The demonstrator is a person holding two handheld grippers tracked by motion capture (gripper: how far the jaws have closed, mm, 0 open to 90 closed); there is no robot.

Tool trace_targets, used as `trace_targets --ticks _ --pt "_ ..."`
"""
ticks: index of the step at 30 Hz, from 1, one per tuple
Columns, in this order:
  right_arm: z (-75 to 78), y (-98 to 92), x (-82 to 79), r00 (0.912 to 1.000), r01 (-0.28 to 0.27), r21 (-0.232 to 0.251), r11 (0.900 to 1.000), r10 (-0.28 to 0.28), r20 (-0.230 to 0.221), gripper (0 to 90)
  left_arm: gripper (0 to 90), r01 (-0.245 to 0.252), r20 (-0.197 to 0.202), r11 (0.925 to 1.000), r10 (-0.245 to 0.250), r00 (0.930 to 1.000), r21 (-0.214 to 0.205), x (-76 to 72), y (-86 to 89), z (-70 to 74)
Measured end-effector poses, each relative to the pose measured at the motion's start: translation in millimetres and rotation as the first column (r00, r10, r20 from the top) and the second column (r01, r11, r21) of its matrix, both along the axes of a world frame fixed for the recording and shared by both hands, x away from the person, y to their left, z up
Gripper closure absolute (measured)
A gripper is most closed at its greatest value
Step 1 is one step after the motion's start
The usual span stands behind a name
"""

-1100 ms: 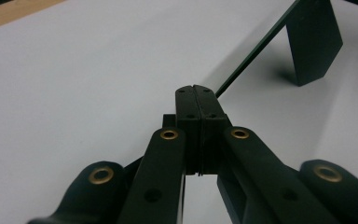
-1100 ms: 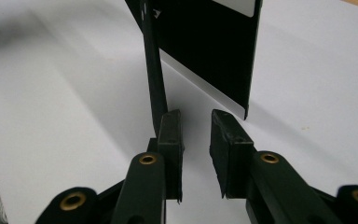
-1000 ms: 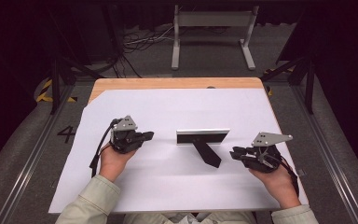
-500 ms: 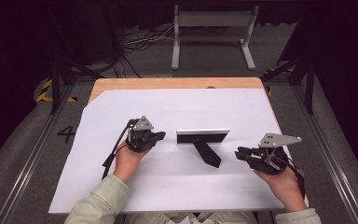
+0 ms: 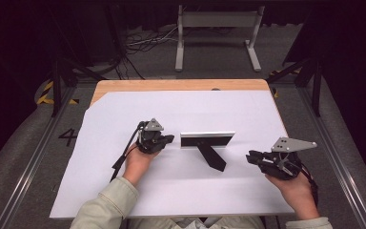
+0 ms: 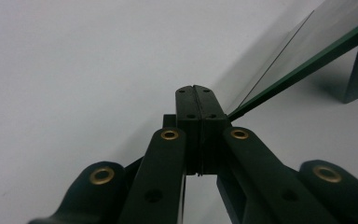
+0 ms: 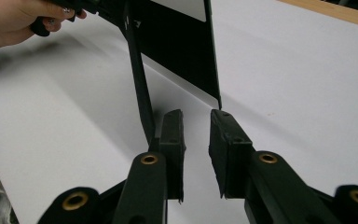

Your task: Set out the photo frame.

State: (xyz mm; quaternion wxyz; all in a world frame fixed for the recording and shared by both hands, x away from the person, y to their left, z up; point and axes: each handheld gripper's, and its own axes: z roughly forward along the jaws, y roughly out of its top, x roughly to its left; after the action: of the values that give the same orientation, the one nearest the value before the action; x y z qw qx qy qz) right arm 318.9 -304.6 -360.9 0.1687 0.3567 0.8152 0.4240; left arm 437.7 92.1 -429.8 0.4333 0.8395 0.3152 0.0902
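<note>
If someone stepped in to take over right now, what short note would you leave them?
Left gripper: jaws shut, empty, tip close beside the left end of the picture frame; contact unclear.
Right gripper: jaws open, empty, off the frame's right end.
Frame: upright mid-table on the white sheet, propped by its black back stand.
Done: nothing gripped yet.
Left: probably steady or grip the frame, whatever handling follows.

Just beyond my left gripper (image 5: pixel 167 139), whose jaws are matte black with brass-coloured rivets, stands the picture frame (image 5: pixel 207 139): black back panel, white edge strip, black prop leg (edge reads dark green up close). My right gripper (image 5: pixel 251 157) is likewise black, grey plate on top. Under both jaws lies the plain white sheet (image 5: pixel 124 109), unpatterned, over a light wooden table (image 5: pixel 171 85). My sleeves (image 5: pixel 106 210) are pale beige.
</note>
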Motion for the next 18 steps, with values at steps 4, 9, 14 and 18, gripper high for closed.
trace_targets --ticks 4,9,14,18 --pt "1.4 -4.2 -0.9 0.9999 0.015 0.008 0.9999 -0.015 0.008 75.2 90.0 -0.003 -0.033 0.9999 0.003 0.9994 0.011 3.5 -5.9 -3.7" --pt "1.2 -5.4 -1.9 0.9998 0.017 0.006 0.9998 -0.017 0.005 75.2 90.0 0.011 -0.048 0.9998 -0.01 0.9988 0.019 4.9 -14.2 -6.4" --pt "2.3 -6.9 -3.4 0.9997 0.023 0.007 0.9997 -0.023 0.007 75.1 90.0 0.023 -0.052 0.9995 -0.021 0.9984 0.021 6.1 -19.5 -7.2" --pt "2.3 -7.3 -4.7 0.9997 0.025 0.008 0.9997 -0.025 0.007 75.2 90.0 0.03 -0.064 0.9995 -0.03 0.9975 0.003 8.4 -23.7 -9.1"
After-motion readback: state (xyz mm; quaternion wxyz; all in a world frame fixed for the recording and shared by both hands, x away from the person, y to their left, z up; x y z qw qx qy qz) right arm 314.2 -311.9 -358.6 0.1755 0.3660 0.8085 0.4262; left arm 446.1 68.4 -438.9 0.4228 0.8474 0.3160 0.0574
